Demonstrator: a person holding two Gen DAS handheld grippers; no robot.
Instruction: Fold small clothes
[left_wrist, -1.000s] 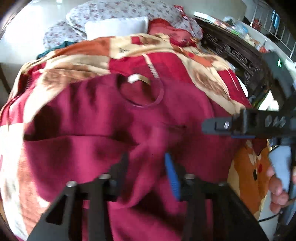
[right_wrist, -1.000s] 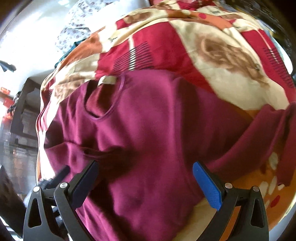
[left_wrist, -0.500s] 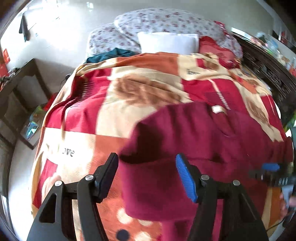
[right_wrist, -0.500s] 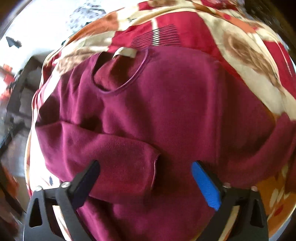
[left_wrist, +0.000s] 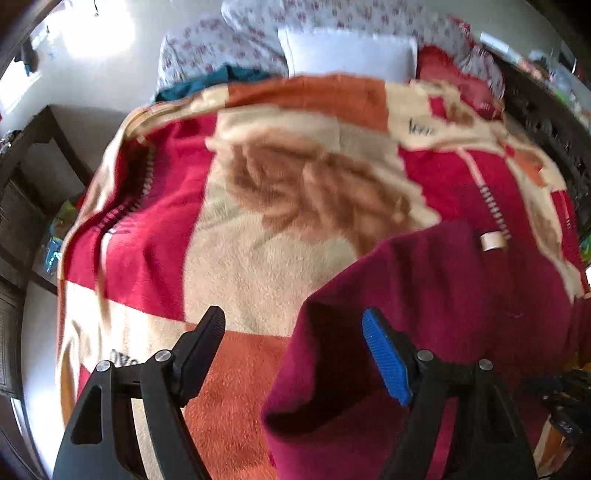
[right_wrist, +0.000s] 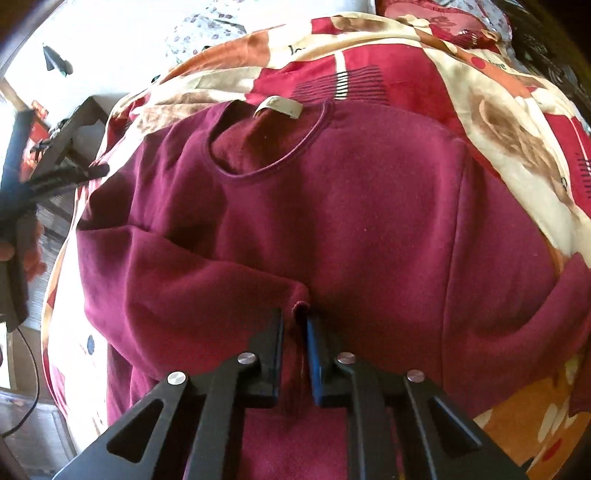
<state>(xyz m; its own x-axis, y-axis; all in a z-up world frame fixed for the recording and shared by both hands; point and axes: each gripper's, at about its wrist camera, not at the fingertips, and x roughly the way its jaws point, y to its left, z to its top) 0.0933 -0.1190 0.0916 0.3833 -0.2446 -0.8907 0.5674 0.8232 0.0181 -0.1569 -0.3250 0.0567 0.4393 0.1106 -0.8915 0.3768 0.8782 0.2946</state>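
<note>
Maroon long-sleeve fleece sweater (right_wrist: 351, 221) spread flat on the red-and-cream plush bed blanket (left_wrist: 258, 258). Right tongs (right_wrist: 295, 325) just clamped onto folded-over sleeve cuff; left tongs (left_wrist: 295, 350) just spreading wide, gripping nothing, over sweater's left edge.

— What is laid out there?

— A dark maroon long-sleeved fleece sweater (right_wrist: 332, 221), front up and spread flat, its round ribbed neckline away from the right wrist camera, with a beige label (right_wrist: 280, 105) at the back of the collar.

— And the sleeves?

— One sleeve (right_wrist: 192, 280) is folded across the chest, its cuff near the middle of the body. The other lies out along the opposite side, bending down towards the hem.

— Is it smooth?

— Mostly, with soft creases around the folded sleeve.
</note>
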